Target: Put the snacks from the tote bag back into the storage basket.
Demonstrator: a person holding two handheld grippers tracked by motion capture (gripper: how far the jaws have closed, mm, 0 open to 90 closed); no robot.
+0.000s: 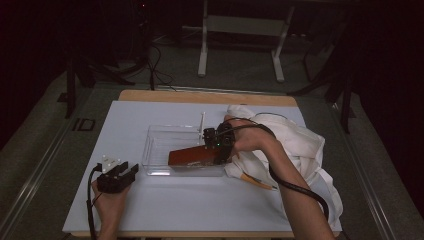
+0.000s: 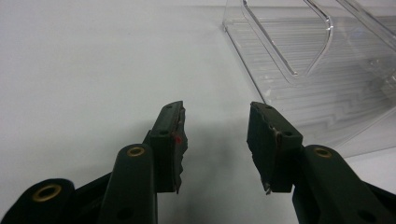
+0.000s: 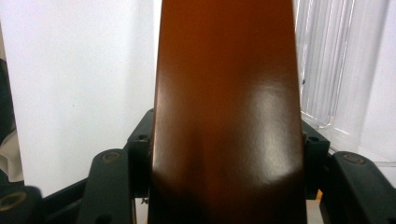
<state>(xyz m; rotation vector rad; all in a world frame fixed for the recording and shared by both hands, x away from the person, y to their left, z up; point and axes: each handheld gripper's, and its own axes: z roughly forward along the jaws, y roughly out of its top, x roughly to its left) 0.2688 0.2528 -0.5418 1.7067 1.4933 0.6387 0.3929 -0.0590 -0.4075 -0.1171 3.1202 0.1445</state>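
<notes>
I see one white table (image 1: 165,210), the biggest thing here. On its right side lies one crumpled white cloth (image 1: 305,145), with one orange-handled tool (image 1: 256,181) poking out at its near edge. Near the centre sits one clear plastic bin (image 1: 160,145). One glossy brown flat object (image 1: 189,156) reaches into that bin, and my right gripper (image 1: 219,145) pinches it, jaws pressed on both its sides. My left gripper (image 1: 117,177) rests on the table near the bin's left corner, jaws spread with nothing between them. I can read no label or writing on any of these.
</notes>
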